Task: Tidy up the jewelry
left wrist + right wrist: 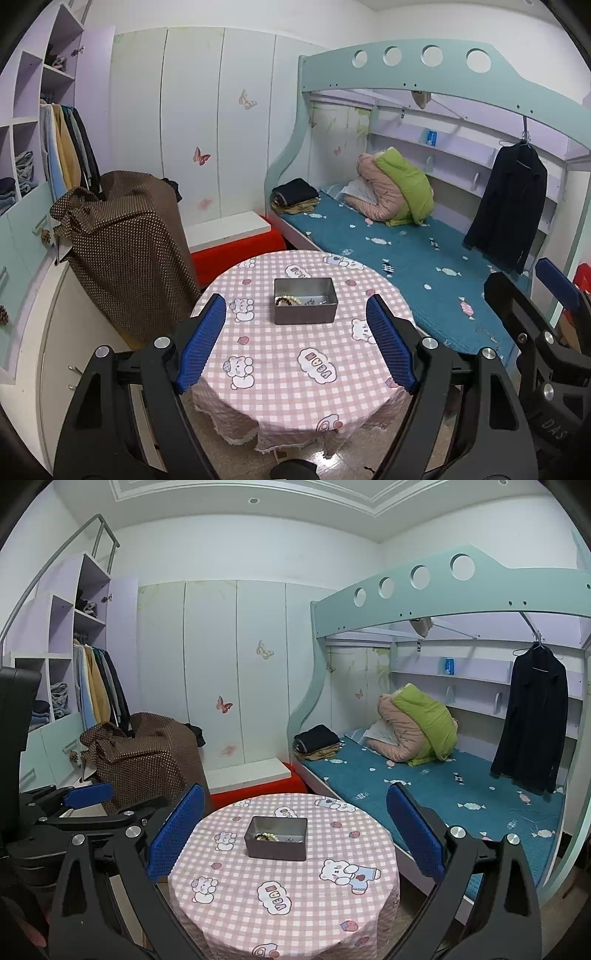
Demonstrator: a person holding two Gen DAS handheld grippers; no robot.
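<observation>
A grey rectangular tin (306, 301) sits open and upright, mid-surface towards the far side. Inside it, a pale beaded bracelet (289, 300) lies at the left, with small jewelry pieces (316, 301) heaped beside it.

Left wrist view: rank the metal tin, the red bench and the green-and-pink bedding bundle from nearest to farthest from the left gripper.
From the left gripper, jaws open:
1. Metal tin, straight ahead on the round table, with jewelry inside.
2. Red bench, beyond the table, ahead and left.
3. Green-and-pink bedding bundle, on the lower bunk, ahead and right.
</observation>
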